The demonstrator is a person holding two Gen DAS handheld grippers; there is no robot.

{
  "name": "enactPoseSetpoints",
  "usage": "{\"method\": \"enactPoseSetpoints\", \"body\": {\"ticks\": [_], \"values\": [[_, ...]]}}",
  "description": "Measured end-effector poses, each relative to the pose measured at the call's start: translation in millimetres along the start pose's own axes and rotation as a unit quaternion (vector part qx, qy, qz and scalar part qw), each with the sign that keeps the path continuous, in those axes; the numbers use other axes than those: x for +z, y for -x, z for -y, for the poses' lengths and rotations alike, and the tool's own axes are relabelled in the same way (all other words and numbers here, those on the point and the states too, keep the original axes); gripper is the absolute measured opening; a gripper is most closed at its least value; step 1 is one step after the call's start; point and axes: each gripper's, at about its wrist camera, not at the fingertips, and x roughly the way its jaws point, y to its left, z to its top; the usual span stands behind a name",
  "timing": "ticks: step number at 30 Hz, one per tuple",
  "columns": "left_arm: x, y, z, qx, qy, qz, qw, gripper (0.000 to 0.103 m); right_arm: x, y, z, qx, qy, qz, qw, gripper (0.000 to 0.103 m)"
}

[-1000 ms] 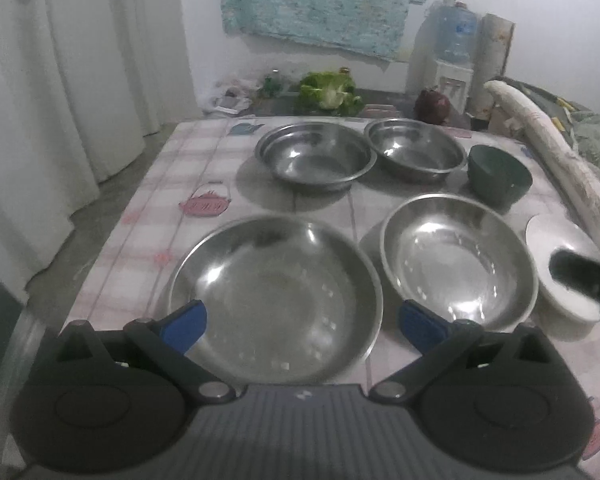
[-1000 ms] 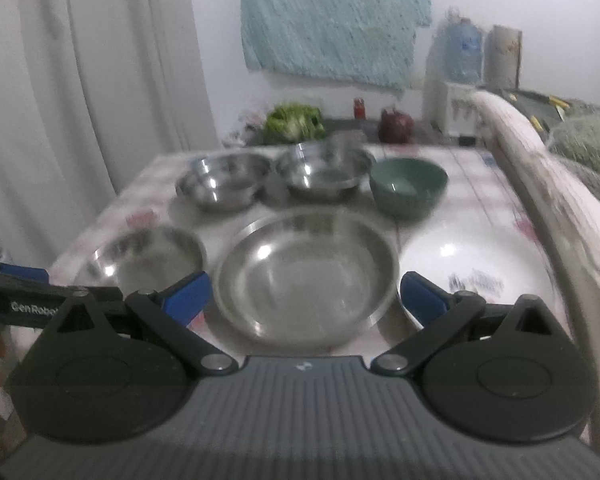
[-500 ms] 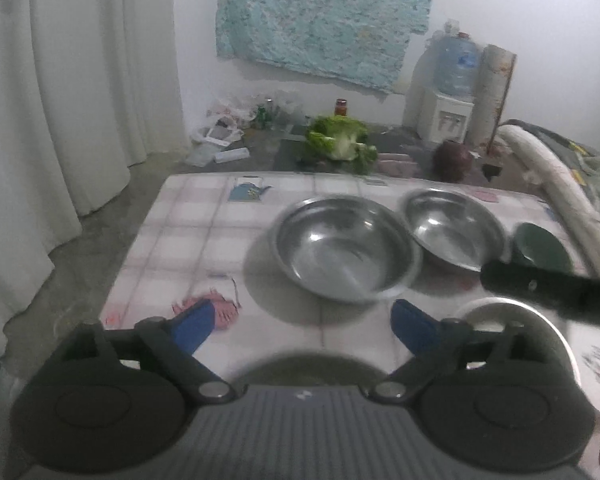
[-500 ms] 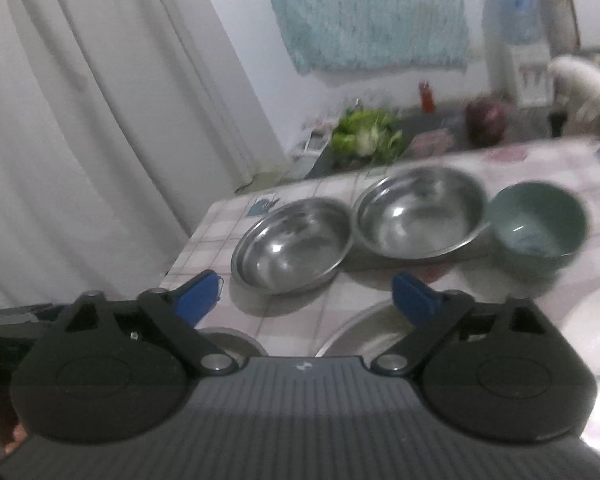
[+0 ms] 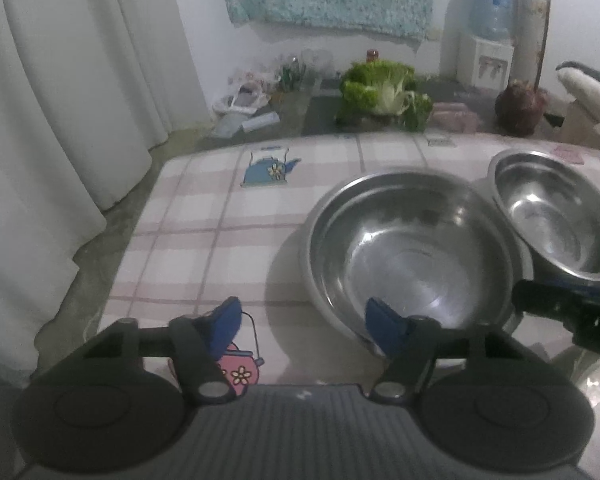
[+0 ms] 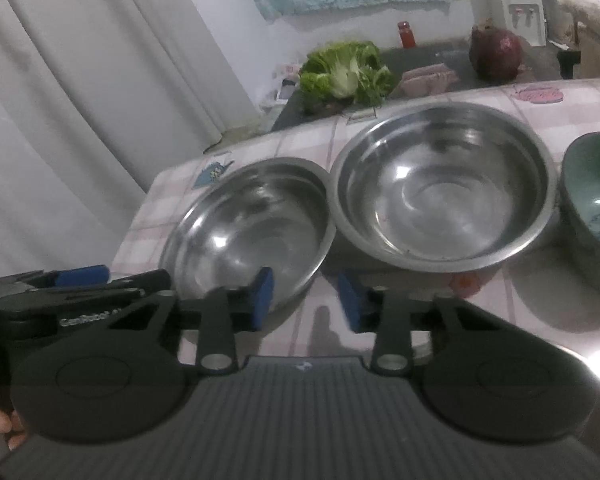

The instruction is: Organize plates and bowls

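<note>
Table [image 6: 300, 144] w/ pink checked cloth: two steel bowls [image 6: 252, 232] [image 6: 444, 188] side by side, green bowl [image 6: 596, 200] at right.

Two steel bowls are set side by side on the tabletop [image 5: 204, 216]: the left bowl [image 5: 412, 252] near the far left corner, the right bowl [image 6: 444, 188] just beside it, rims apparently touching. A third bowl [image 6: 596, 204] is placed to the right of that pair. Behind the tabletop, a cabbage [image 6: 346, 72] is laid on the floor, with a water dispenser [image 5: 486, 36] further back against the wall. A curtain [image 5: 60, 100] is hung at the left.
</note>
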Motion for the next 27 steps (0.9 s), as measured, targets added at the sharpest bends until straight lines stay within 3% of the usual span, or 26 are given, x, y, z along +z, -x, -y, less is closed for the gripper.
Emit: {"method": "enactPoseSetpoints", "body": {"ticks": [2,5,10,13,17,23,27], "values": [[0.9,-6.6,1.0,-0.001,0.003,-0.011,0.9999,0.055,0.6,-2.3,0.4,0.011,-0.001,-0.002,1.000,0.018],[0.0,-8.0,-0.5,-0.002,0.005,-0.023,0.9997,0.040,2.2,-4.8,-2.6,0.018,0.005,-0.008,1.000,0.018],[-4.1,-1.0,-8.3,-0.002,0.005,-0.026,0.9997,0.040,-3.5,1.7,-9.8,0.044,0.020,-0.028,0.998,0.015],[-7.2,6.8,-12.9,-0.006,0.007,-0.018,0.9998,0.046,-8.1,4.9,-15.1,0.063,0.035,-0.044,0.996,0.014],[-2.2,4.4,-16.9,0.005,0.007,-0.019,0.9998,0.051,-4.8,10.8,-15.6,0.043,0.047,-0.033,0.997,0.017],[12.4,-16.8,-20.5,0.006,0.019,-0.016,0.9997,0.051,13.1,-0.1,-0.2,0.029,0.012,-0.013,0.999,0.020],[17.0,-29.2,-22.2,0.003,0.029,-0.026,0.9992,0.031,18.9,-17.0,4.6,0.028,0.001,-0.019,0.999,0.017]]}}
